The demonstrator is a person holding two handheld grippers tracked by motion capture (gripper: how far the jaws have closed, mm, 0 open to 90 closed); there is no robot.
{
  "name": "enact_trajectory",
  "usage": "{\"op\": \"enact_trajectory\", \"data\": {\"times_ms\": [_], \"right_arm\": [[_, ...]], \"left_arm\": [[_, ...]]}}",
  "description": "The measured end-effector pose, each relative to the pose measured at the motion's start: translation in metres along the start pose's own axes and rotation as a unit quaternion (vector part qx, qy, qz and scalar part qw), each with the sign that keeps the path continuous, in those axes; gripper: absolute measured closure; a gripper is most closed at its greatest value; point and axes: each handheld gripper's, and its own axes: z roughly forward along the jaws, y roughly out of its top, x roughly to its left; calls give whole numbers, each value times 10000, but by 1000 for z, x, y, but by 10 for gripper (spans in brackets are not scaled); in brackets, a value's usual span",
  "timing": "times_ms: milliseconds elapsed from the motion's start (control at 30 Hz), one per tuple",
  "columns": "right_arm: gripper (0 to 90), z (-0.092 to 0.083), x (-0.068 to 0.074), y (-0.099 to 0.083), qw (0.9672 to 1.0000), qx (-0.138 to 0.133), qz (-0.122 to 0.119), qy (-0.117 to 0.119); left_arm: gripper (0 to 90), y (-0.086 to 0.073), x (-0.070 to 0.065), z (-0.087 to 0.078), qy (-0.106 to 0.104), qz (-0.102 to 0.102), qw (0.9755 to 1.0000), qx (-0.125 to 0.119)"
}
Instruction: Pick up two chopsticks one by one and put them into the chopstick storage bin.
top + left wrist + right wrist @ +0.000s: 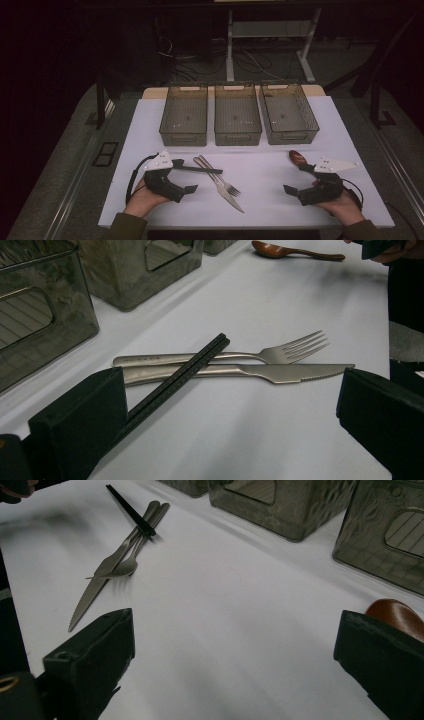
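Left hand-held gripper [225, 425] wide open, empty | black chopsticks [175, 382] cross knife [240, 373], fork [220, 357] | right hand-held gripper [230, 665] wide open, empty

This looks like a lab or test room: a bench [320, 150] under a plain white cover, three identical clear bins [238, 115] lined up in a row, loose cables [200, 60] on the floor behind, and bare desk legs [230, 45].
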Motion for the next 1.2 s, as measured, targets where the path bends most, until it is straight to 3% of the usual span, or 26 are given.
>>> {"op": "enact_trajectory", "data": {"times_ms": [433, 800, 1200], "right_arm": [[25, 0, 0, 0, 10000, -9, 9, 57], [24, 0, 0, -1, 9999, -37, -8, 110], [25, 2, 1, -1, 9999, -3, 16, 168]], "left_arm": [[37, 5, 5, 7, -105, 95, 9999, 5], [203, 13, 13, 18, -250, 199, 9994, 91], [402, 22, 35, 37, -417, 457, 9970, 461]]}}
